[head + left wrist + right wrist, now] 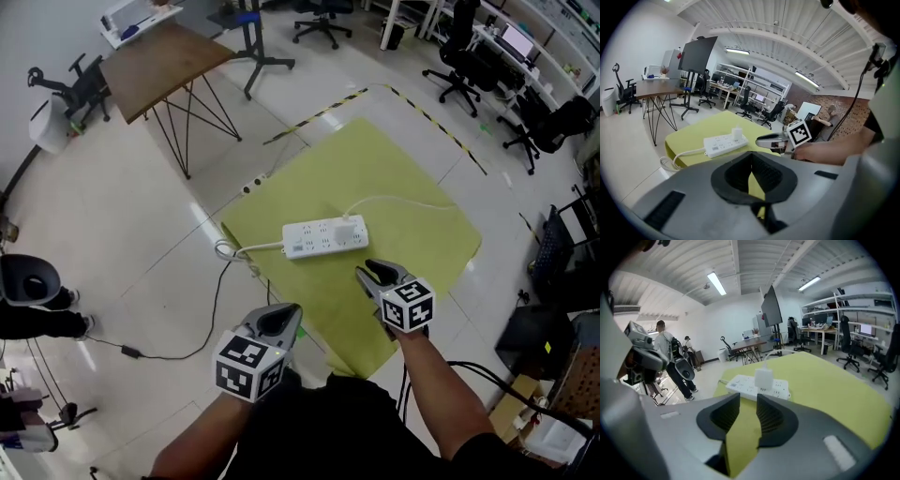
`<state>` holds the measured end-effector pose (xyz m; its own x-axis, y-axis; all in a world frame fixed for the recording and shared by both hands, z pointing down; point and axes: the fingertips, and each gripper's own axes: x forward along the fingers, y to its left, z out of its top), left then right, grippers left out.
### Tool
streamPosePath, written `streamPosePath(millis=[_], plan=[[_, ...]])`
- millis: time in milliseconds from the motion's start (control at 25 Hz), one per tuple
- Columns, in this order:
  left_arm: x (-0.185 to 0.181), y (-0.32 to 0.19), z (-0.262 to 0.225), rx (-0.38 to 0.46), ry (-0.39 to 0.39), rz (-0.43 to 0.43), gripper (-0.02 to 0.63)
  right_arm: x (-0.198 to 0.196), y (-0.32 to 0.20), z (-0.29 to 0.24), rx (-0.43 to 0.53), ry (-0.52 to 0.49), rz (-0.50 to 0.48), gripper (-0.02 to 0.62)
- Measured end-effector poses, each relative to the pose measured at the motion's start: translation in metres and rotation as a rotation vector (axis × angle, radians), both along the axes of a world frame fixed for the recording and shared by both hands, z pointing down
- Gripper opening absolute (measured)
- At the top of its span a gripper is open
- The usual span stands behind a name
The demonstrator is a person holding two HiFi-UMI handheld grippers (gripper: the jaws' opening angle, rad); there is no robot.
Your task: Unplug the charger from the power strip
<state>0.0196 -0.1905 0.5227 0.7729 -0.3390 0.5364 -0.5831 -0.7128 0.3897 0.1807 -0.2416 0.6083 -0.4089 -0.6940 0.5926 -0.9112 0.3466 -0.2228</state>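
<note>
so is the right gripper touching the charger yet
Apart. The head view shows bare yellow mat between the right gripper and the charger on the power strip; the right gripper view shows its open jaws short of it, empty.

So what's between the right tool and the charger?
Only bare yellow cloth, then the near edge of the power strip holding the charger. The right gripper view shows it, past the open right tool.

White power strip [323,237] and charger [348,230], yellow-green mat [394,178].
</note>
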Motion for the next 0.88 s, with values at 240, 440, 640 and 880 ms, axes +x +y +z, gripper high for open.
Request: streamPosePath(millis=[240, 440, 640, 880], plan=[[-0.010, 0.000, 0.007, -0.020, 0.023, -0.026, 0.006, 0.008, -0.045, 0.022, -0.023, 0.011, 0.069, 0.159], [-0.032, -0.001, 0.013, -0.045, 0.018, -0.076, 0.007, -0.004, -0.083, 0.022, 0.012, 0.055, 0.096, 0.299], [-0.048, -0.004, 0.015, -0.056, 0.002, -0.126, 0.007, -0.013, -0.114, 0.030, 0.039, 0.130, 0.123, 0.360], [-0.062, -0.003, 0.013, -0.059, -0.008, -0.165, 0.006, -0.020, -0.131, 0.045, 0.036, 0.193, 0.093, 0.332]])
